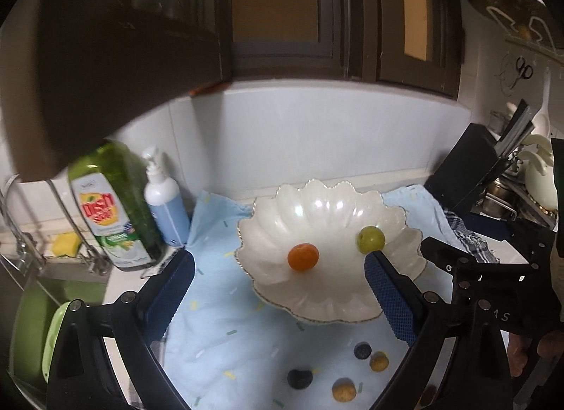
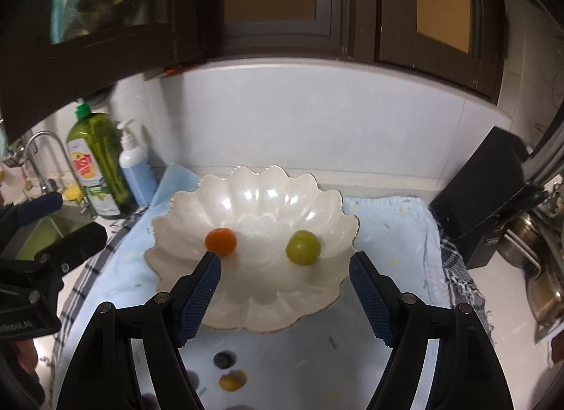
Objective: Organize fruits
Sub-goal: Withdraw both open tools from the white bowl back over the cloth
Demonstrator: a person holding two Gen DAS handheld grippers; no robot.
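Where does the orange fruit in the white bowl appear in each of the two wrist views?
Left wrist view: the orange fruit lies near the picture's middle, in the white bowl, left of the green fruit.
Right wrist view: the orange fruit lies left of middle, just above the left finger's tip.
Shared landmark: the green dish soap bottle at the left.

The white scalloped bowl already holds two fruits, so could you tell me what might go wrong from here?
1. The orange round fruit and green round fruit lie loose in the white scalloped bowl; a nudge could roll them over its shallow rim.
2. The small dark fruit and brown fruits lie close together on the light blue cloth, so a pick may knock a neighbour away.
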